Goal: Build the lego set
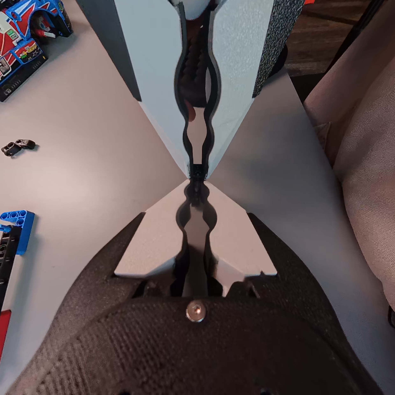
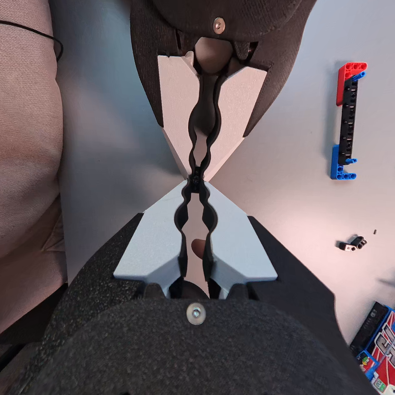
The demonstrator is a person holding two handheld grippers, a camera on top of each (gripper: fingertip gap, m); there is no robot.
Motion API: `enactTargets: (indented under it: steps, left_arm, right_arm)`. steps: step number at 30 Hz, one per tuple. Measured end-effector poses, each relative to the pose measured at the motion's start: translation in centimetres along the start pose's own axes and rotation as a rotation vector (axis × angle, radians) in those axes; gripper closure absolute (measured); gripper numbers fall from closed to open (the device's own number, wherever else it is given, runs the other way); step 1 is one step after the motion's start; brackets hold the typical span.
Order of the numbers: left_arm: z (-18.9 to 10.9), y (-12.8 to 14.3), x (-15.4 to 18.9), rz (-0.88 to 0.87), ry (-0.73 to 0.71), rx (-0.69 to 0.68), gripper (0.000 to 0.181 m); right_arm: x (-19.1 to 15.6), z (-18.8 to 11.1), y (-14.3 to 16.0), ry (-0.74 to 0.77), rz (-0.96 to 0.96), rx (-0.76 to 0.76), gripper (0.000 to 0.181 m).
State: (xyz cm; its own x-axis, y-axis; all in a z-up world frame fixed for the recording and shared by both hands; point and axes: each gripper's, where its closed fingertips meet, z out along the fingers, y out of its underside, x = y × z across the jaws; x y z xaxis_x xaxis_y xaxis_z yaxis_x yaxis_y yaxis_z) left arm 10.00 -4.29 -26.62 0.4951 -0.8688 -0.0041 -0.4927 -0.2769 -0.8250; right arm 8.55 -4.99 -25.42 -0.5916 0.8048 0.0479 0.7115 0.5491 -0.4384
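Black textured housing with a silver screw (image 1: 195, 313) fills the bottom of the left wrist view, and from it the left gripper (image 1: 196, 192) reaches forward, its pale fingers pinched together on a small black pin (image 1: 197, 188). Facing it tip to tip, the right gripper (image 1: 197, 168) comes in from the far side and clamps a small black connector (image 1: 197, 170). The two little parts touch right at the meeting fingertips, above the grey table (image 1: 85, 171); whether they are already pushed together is hard to tell, since both are dark and tiny.

From the right wrist view the same meeting shows with the right gripper (image 2: 195, 188) near and the left gripper (image 2: 196, 173) opposite. Well off to the side on the table lies a long black beam assembly (image 2: 348, 119) with a red corner piece at one end and a blue one at the other. Nearer lies a loose pair of black connectors (image 2: 352, 244). The lego box (image 2: 380, 346) sits at the table's edge, and a beige cushion (image 2: 27, 128) lies beyond the opposite edge
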Motion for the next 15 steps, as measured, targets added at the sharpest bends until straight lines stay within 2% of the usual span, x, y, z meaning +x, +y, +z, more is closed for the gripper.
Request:
enactTargets:
  steps: [5, 6, 7, 9, 15]
  left_arm:
    - [0.0, 0.4, 0.1, 0.018, 0.0, -0.018, 0.179]
    - [0.3, 1.1, 0.6, 0.049, 0.019, -0.069, 0.179]
    - [0.5, 1.5, 0.9, 0.088, 0.019, -0.094, 0.179]
    - [0.2, 1.4, 0.6, 0.116, -0.029, -0.081, 0.179]
    - [-0.3, 0.1, 0.1, 0.013, 0.009, 0.006, 0.178]
  right_arm:
    - [-0.2, 0.5, 0.1, -0.01, -0.006, -0.051, 0.176]
    - [-0.8, 1.7, 1.4, -0.022, -0.031, -0.115, 0.175]
    - [-1.4, 2.7, 1.4, -0.039, -0.055, -0.083, 0.177]
    - [-0.8, 2.5, 1.3, -0.024, -0.027, -0.066, 0.176]
    - [-0.3, 1.0, 0.9, -0.035, 0.023, -0.003, 0.176]
